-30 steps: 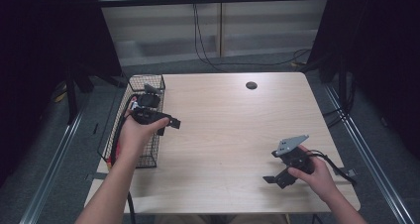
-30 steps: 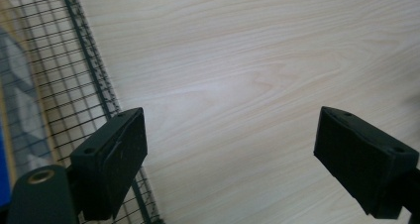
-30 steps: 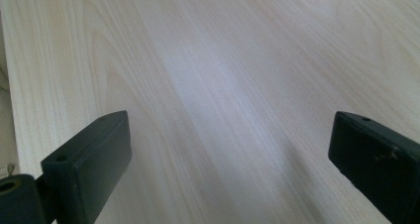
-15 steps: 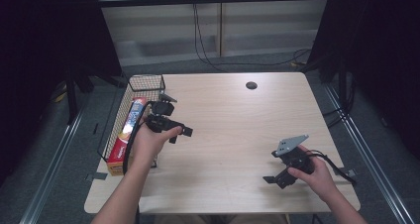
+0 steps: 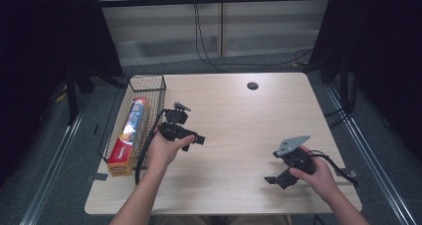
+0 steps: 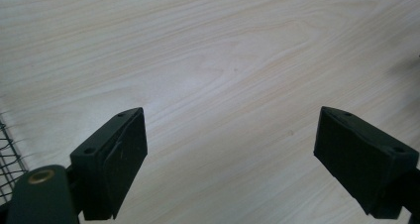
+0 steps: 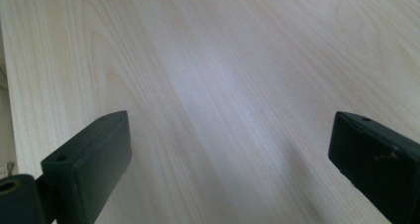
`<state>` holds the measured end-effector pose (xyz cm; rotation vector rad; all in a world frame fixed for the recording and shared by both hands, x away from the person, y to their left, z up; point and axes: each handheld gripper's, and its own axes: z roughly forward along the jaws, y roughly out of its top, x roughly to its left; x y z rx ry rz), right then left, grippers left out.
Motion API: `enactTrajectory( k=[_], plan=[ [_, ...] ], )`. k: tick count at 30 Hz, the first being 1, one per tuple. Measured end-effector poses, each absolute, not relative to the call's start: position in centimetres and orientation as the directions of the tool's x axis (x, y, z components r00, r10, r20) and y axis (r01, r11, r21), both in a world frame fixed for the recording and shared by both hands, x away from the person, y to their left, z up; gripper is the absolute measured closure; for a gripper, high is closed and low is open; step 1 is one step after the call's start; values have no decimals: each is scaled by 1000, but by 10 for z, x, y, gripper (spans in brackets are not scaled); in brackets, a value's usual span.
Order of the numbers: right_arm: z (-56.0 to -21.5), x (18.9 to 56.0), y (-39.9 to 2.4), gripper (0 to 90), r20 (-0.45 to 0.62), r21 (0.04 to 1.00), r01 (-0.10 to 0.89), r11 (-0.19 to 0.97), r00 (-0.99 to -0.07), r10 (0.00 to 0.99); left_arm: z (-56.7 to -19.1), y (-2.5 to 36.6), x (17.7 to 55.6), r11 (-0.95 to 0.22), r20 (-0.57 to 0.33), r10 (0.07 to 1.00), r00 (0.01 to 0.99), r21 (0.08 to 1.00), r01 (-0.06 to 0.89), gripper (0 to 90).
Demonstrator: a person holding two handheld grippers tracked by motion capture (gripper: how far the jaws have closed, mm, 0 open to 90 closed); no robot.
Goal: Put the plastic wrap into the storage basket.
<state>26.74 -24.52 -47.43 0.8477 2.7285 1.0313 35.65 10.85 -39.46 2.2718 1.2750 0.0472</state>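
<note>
One wooden table [image 5: 239, 115] carried the whole setup, and both grippers worked over its bare top. To the left of the left gripper [image 5: 195, 139], a black wire basket [image 5: 147, 83] stood along the table's edge, just beside that gripper's body. Inside the basket lay a long red and blue box [image 5: 128, 135], lengthwise, its near end at the basket's front wall; it was the thing closest to the left gripper and was not touched by it.

The left forearm [image 5: 144, 195] came in from the bottom edge and angled up toward the basket, with the left hand [image 5: 166, 148] wrapped around the gripper body and the jaws pointed to the right, away from the basket. In the left gripper view [image 6: 225, 154] the jaws stood wide apart with only table grain between them, and a corner of the basket mesh [image 6: 9, 149] showed at the left edge.

The right hand [image 5: 313, 172] rested low at the near right part of the table, well apart from the left gripper, holding the right gripper [image 5: 272, 179] with its jaws pointed left. In the right gripper view [image 7: 228, 164] these jaws also stood wide apart and held nothing.
</note>
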Motion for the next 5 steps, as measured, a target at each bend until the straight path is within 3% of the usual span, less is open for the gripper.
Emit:
enactTrajectory(
  k=[5],
  plan=[
    [-475,269,-245,28,94,642,458,615,-843,530,-399,104,354,-423,-211,801,560,464,779,127]
  ],
)
